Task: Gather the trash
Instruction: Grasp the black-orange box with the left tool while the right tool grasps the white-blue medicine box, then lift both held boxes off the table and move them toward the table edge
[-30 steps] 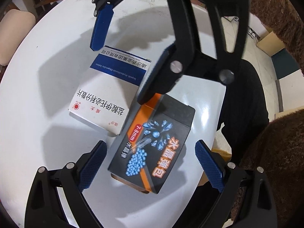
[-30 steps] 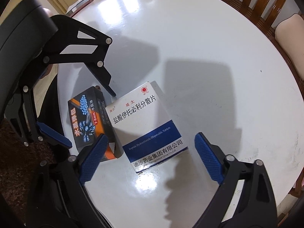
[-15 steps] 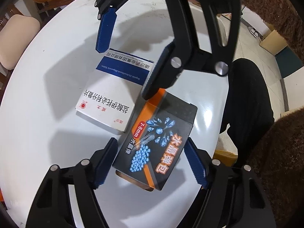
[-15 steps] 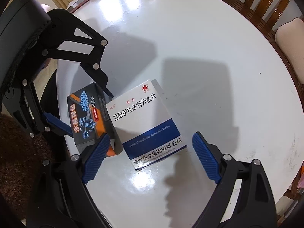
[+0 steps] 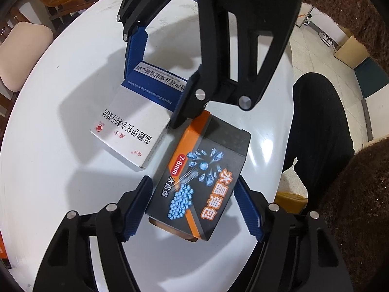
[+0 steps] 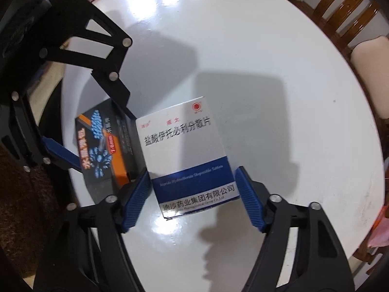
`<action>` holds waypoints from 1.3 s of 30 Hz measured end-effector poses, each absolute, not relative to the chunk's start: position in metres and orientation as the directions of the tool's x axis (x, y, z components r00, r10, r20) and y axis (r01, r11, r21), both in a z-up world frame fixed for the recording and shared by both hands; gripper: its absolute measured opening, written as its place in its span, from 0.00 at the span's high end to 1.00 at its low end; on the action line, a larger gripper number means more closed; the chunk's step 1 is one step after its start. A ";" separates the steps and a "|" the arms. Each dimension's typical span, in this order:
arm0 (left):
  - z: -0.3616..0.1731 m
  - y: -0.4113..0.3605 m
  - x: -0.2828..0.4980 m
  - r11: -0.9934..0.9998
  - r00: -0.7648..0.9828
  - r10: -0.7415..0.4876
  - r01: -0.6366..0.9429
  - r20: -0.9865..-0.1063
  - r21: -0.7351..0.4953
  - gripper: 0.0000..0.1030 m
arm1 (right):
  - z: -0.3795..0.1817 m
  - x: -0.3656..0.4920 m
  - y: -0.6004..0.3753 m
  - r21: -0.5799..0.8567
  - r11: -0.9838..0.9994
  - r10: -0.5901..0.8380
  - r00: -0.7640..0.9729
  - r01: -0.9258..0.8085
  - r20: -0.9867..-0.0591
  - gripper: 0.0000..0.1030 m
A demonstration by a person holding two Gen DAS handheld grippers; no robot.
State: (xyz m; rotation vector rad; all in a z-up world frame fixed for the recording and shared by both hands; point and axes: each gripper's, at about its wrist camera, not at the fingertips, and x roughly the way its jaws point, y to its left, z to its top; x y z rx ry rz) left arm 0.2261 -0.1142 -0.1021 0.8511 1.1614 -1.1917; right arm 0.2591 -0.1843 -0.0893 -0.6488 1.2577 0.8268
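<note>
Left wrist view: the left gripper [image 5: 193, 203] points steeply down at a round white table [image 5: 48, 170] and straddles the near end of a black and orange box [image 5: 201, 177] printed with blue beads. Its jaws have just been closing; both blue pads now lie against the box's long sides, so it grips the box. The box lies flat near the table edge, and one corner sits just beside a white and blue medicine box [image 5: 136, 124]; whether the two touch cannot be told. The right gripper [image 5: 155, 77] reaches in from above, its jaws set either side of the medicine box's blue-banded end. A person's dark-clothed leg [image 5: 321, 131] shows beyond the table edge, and a cardboard carton [image 5: 351, 51] stands on the floor farther off. Right wrist view: the right gripper [image 6: 192, 191] straddles the blue end of the medicine box [image 6: 187, 150]. Its jaws have just been closing with the box between them, and both pads meet the box's sides, gripping it. The black and orange box [image 6: 104, 143] lies left of it, held by the left gripper [image 6: 97, 133]. Wooden chairs [image 6: 345, 9] stand past the far rim of the table [image 6: 267, 60].
</note>
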 end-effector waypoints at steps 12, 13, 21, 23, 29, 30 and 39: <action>-0.110 -0.115 0.216 0.410 0.076 -0.255 0.912 -0.964 -0.037 0.38 | -0.077 0.238 -0.200 -0.200 0.848 0.007 0.388 -0.490 -0.922 0.36; -0.109 -0.114 0.216 0.433 0.086 -0.253 0.901 -0.964 -0.033 0.39 | -0.076 0.237 -0.206 -0.180 0.879 0.005 0.384 -0.443 -0.923 0.36; -0.108 -0.107 0.209 0.583 0.134 -0.265 0.811 -0.955 -0.048 0.47 | -0.058 0.231 -0.236 -0.173 0.947 -0.041 0.430 -0.272 -0.902 0.36; -0.108 -0.105 0.207 0.603 0.149 -0.260 0.796 -0.954 -0.040 0.48 | -0.054 0.227 -0.239 -0.194 0.949 -0.067 0.443 -0.248 -0.894 0.36; -0.102 -0.097 0.211 0.668 0.186 -0.256 0.743 -0.949 -0.034 0.49 | -0.042 0.204 -0.232 -0.229 0.948 -0.095 0.492 -0.219 -0.865 0.36; -0.100 -0.094 0.213 0.683 0.184 -0.262 0.729 -0.947 -0.047 0.49 | -0.041 0.203 -0.230 -0.237 0.949 -0.104 0.501 -0.209 -0.859 0.36; -0.088 -0.076 0.205 0.725 0.282 -0.254 0.688 -0.925 0.011 0.50 | -0.036 0.175 -0.223 -0.200 0.965 -0.082 0.529 -0.170 -0.845 0.36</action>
